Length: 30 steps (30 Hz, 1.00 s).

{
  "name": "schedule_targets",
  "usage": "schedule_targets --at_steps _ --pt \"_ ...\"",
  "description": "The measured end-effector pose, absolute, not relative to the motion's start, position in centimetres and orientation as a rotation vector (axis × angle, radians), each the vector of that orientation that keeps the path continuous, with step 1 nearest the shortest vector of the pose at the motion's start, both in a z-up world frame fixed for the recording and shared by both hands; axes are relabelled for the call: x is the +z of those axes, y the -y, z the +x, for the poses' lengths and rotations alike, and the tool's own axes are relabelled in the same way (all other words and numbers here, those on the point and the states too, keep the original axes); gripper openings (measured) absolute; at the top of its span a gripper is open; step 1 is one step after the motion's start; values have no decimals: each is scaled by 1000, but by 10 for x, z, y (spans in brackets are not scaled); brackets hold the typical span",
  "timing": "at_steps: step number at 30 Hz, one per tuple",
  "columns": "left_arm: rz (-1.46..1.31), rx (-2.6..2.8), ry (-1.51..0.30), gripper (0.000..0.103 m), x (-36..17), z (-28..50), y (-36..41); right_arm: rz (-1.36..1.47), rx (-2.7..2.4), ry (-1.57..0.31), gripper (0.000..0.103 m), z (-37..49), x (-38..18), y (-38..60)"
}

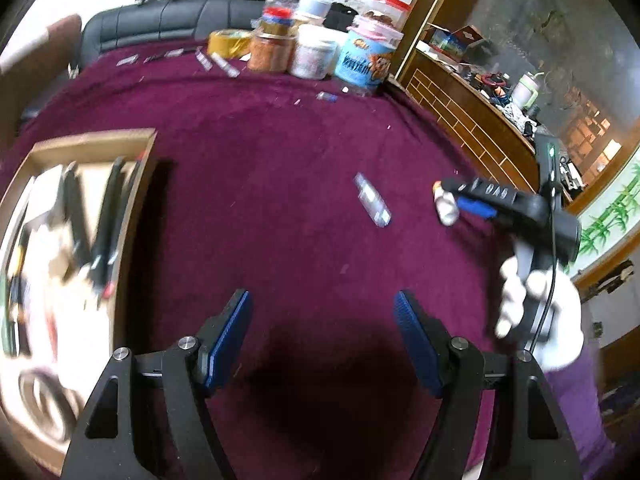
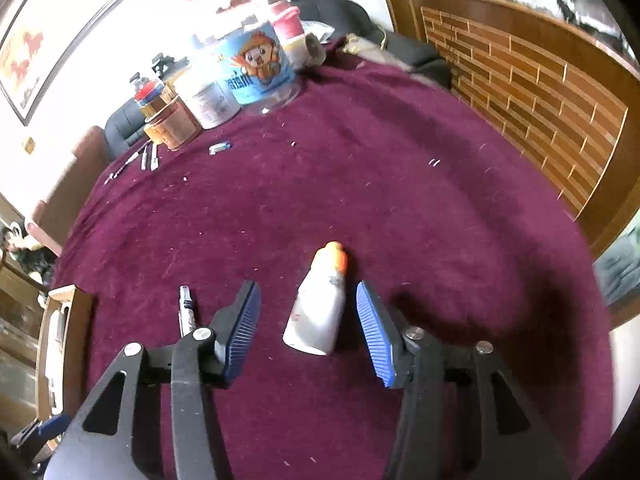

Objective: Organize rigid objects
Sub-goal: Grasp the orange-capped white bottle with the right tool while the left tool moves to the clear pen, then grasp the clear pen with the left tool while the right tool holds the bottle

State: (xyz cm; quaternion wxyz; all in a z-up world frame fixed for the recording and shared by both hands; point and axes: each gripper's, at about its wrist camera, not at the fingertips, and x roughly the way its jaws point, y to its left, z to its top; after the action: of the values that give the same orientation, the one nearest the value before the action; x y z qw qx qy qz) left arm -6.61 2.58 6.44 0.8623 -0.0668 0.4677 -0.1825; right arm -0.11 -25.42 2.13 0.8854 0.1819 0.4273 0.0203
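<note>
The right gripper (image 2: 308,320) stands spread around the bottle (image 2: 316,304) lying on the table (image 2: 400,200) — pads not touching. Closing off-centre could skid it away; the left gripper (image 1: 322,336) hangs open, empty.

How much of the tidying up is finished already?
Done: several dark pens already lie in the shallow cardboard box. In hand: the right gripper is open around a small white bottle with an orange cap lying on the purple cloth, not squeezing it; the left gripper is open and empty. Left: a clear silvery marker and small bits further back.
</note>
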Motion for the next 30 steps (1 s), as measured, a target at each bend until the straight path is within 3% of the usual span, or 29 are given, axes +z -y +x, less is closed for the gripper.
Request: schedule_targets --at_steps 4,6,7,20,21,22,23,27,30 --pt "-127 -383 -1005 67 63 -38 9 370 85 -843 47 9 13 244" --pt "-141 -393 -1015 67 61 -30 19 408 107 -852 28 13 1 247" --pt "-138 -395 -1013 67 60 -25 25 440 120 -854 25 13 -6 251" --pt "111 -282 -932 66 19 29 99 527 124 -861 25 6 -6 267" --pt "133 -275 -928 60 15 30 102 556 132 -862 25 6 -7 270" --pt "131 -277 -938 42 11 31 102 580 139 -862 25 6 -8 273" --pt "125 -282 -931 41 9 31 101 595 145 -863 25 7 -9 275" --pt "81 -298 -949 12 16 32 89 612 149 -861 25 6 -9 276" --pt "-6 -328 -976 11 22 31 72 608 151 -856 25 5 -9 275"
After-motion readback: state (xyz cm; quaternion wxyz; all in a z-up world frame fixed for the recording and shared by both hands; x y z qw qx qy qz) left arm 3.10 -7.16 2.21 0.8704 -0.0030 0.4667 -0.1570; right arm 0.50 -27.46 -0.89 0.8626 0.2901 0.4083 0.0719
